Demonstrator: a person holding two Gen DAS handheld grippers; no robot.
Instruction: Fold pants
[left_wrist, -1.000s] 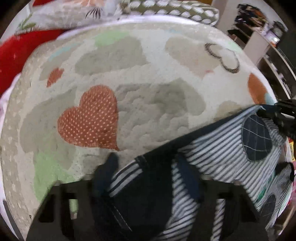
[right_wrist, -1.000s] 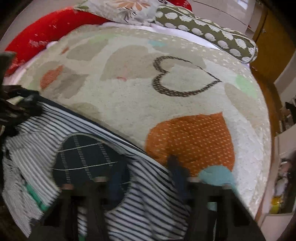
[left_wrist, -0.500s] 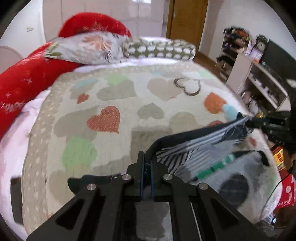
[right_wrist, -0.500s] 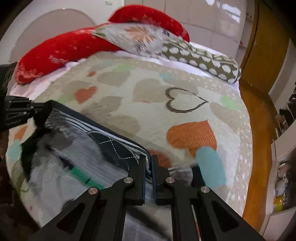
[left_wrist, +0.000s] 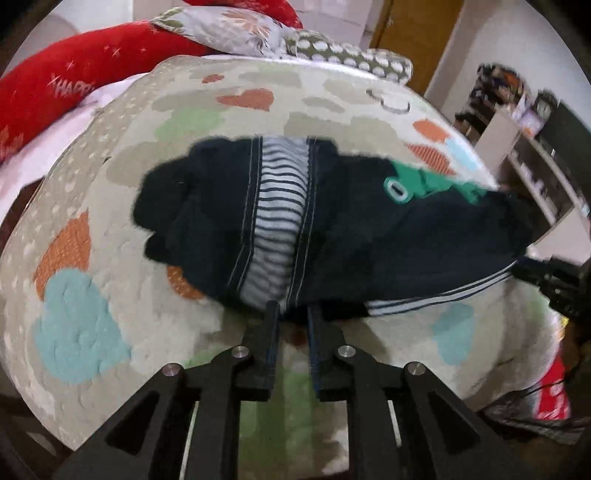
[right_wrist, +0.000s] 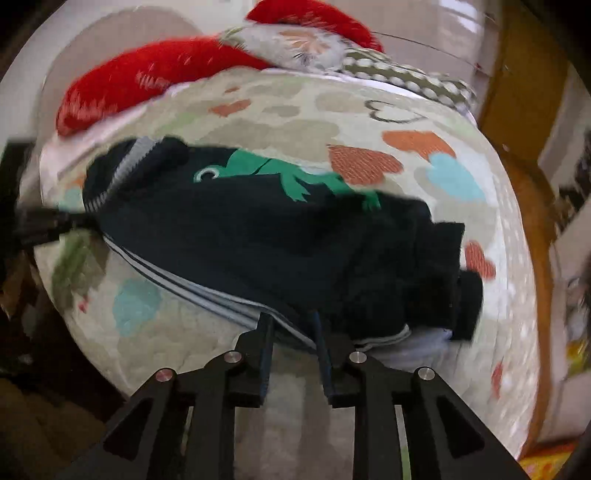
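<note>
The pants (left_wrist: 369, 229) are dark navy with a striped lining and a green frog patch (left_wrist: 417, 181). They lie spread across the heart-patterned bedspread (left_wrist: 92, 295). My left gripper (left_wrist: 291, 314) has its jaws a little apart, with the near striped edge of the pants between the tips. My right gripper (right_wrist: 291, 325) stands the same way at the near edge of the pants (right_wrist: 258, 236), its jaws slightly parted around the striped hem. The frog patch (right_wrist: 277, 170) faces up in the right wrist view. Each gripper shows at the side of the other's view.
Red, floral and dotted pillows (left_wrist: 229, 29) line the far end of the bed. A shelf unit (left_wrist: 524, 122) stands to the right of the bed, beside a wooden door (right_wrist: 524, 66). The bed's near edge drops off just below both grippers.
The pants, held up in the air by both shut grippers half a second ago, now lie flipped on the bedspread with the dark side and frog up. Both pairs of jaws have parted slightly.
</note>
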